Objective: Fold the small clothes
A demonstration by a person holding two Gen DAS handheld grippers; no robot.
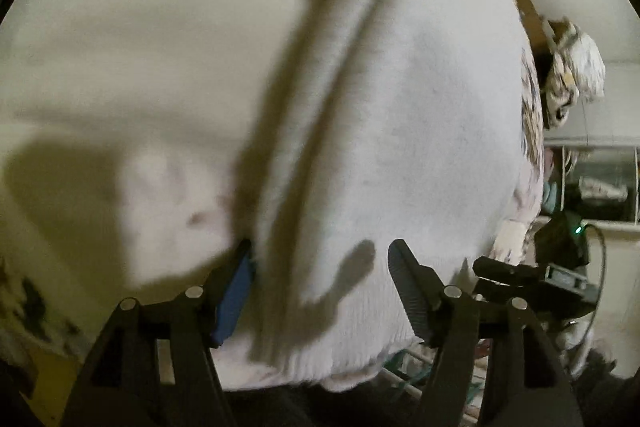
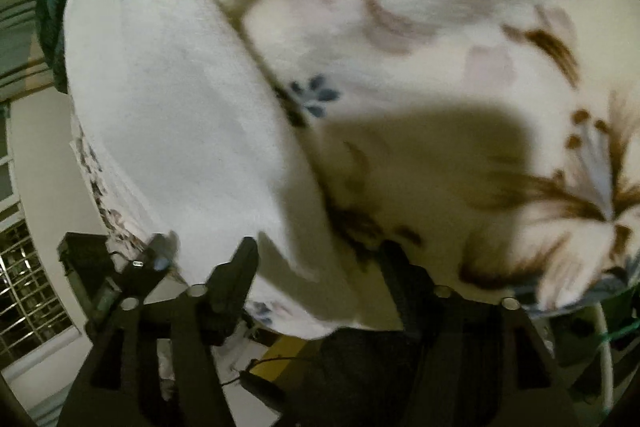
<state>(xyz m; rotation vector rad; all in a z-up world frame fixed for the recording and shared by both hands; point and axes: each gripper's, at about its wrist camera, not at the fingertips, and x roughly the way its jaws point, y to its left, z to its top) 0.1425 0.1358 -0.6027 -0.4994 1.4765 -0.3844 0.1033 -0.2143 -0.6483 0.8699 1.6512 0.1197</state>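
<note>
A white fleecy garment (image 1: 400, 107) lies spread on a cream floral sheet (image 1: 140, 67), with a long folded ridge (image 1: 320, 87) running diagonally up it. My left gripper (image 1: 320, 263) stands open over the garment's near hem; the cloth lies between its fingers (image 1: 404, 275), unpressed. In the right wrist view the same white garment (image 2: 168, 99) fills the left side and the floral sheet (image 2: 460, 67) the right. My right gripper (image 2: 320, 255) is open too, astride the garment's edge where it meets the sheet. The picture is blurred.
A black gripper body (image 1: 528, 279) shows at the right of the left wrist view, another (image 2: 136, 267) at the left of the right wrist view. A patterned cloth bundle (image 1: 572, 75) and a shelf (image 1: 592, 187) stand beyond the bed's edge. A barred window (image 2: 28, 287) is at lower left.
</note>
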